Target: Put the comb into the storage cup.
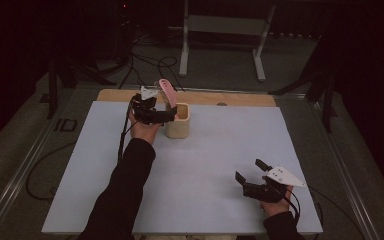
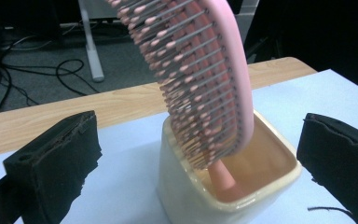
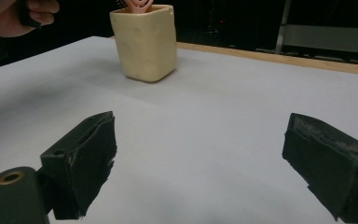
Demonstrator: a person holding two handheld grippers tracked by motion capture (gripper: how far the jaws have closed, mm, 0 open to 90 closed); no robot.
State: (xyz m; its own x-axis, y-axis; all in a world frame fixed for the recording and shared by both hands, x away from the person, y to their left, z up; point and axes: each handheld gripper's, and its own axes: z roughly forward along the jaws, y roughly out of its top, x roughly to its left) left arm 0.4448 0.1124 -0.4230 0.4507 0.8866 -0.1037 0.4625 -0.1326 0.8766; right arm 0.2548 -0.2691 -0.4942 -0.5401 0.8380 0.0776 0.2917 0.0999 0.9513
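Observation:
A pink hairbrush [image 1: 168, 90] stands handle-down in a cream square cup [image 1: 178, 121] at the back middle of the table, leaning to the left. My left gripper [image 1: 170, 114] is right beside the cup on its left, and it is open. In the left gripper view the brush [image 2: 200, 70] and the cup [image 2: 186, 196] sit between the two wide-apart jaws, and neither pad touches them. My right gripper [image 1: 249, 170] rests low near the front right, open with nothing between its jaws [image 3: 198, 158]. From there the cup [image 3: 145, 42] shows far ahead.
A pale blue mat [image 1: 205, 165] covers the table, with a bare wooden strip [image 1: 240, 98] along the far edge. Beyond it a white metal frame [image 1: 222, 30] stands on the floor among black cables [image 1: 150, 62]. Dark stands flank both sides.

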